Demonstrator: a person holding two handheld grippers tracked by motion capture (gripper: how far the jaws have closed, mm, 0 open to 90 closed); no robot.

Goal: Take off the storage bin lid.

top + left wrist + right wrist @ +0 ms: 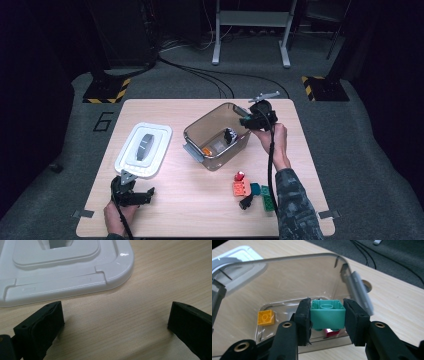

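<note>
My right gripper (326,312) is shut on a teal brick (327,318), studs turned away from the camera. It holds the brick over the open clear tinted box (287,277). A yellow-orange brick (265,317) lies on the box floor, and a red piece (332,333) shows just below the held brick. From above, the right gripper (248,121) hangs at the box's (196,131) right rim. My left gripper (136,194) rests near the table's front left, jaws open with nothing between them, just short of the white lid (62,265).
The white lid (143,149) lies flat left of the box. Loose bricks sit at the front right: orange (241,188), red (240,176), dark teal (255,189), green (268,198) and a black piece (246,203). Cables run on the floor beyond the table.
</note>
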